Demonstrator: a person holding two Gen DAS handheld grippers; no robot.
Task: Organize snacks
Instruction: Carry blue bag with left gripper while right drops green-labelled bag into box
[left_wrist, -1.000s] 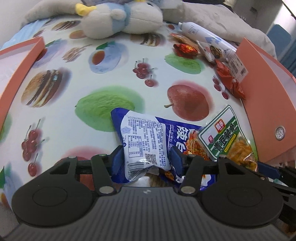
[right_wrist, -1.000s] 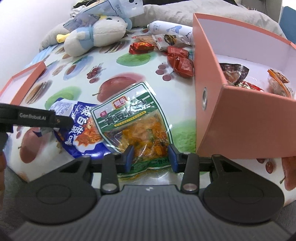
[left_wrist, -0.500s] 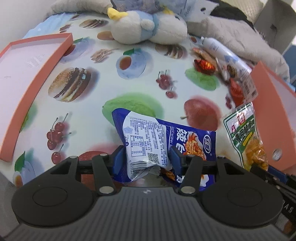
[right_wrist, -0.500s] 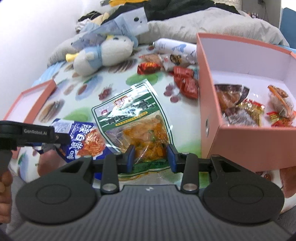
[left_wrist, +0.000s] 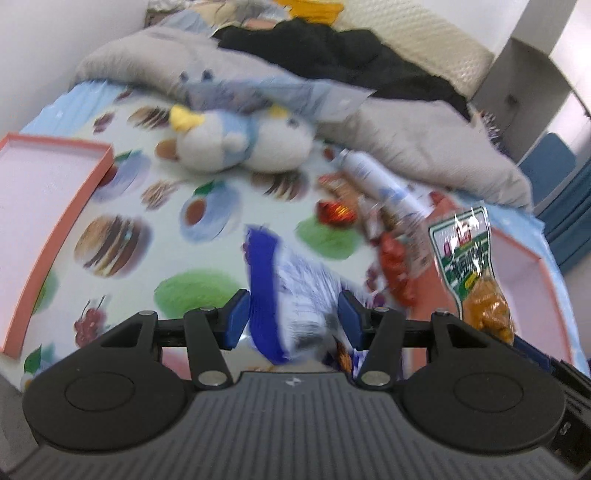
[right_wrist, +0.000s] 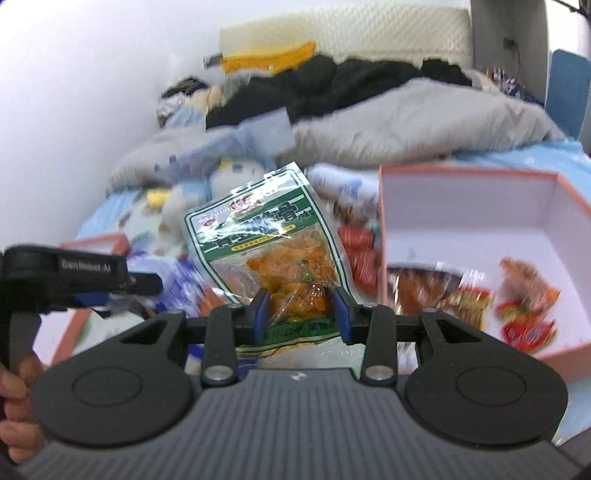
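My left gripper (left_wrist: 293, 317) is shut on a blue and white snack bag (left_wrist: 291, 291), lifted off the fruit-print sheet (left_wrist: 207, 229) and blurred by motion. My right gripper (right_wrist: 300, 314) is shut on a green snack bag (right_wrist: 273, 251) with orange pieces, held up in the air; the same green snack bag (left_wrist: 469, 266) hangs at the right of the left wrist view. The salmon box (right_wrist: 436, 199) with several wrapped snacks (right_wrist: 517, 299) inside stands just right of the right gripper. Red candy packs (left_wrist: 395, 269) lie loose on the sheet.
The salmon box lid (left_wrist: 40, 214) lies at the left. A plush toy (left_wrist: 240, 144), a white bottle (left_wrist: 373, 177) and a grey blanket (left_wrist: 424, 147) sit at the back. A person's hand (right_wrist: 14, 391) grips the left gripper's handle (right_wrist: 62, 269).
Both grippers rose with their bags, which came off the sheet. The view tipped up toward the blanket and the wall. The green bag now hangs beside the open box.
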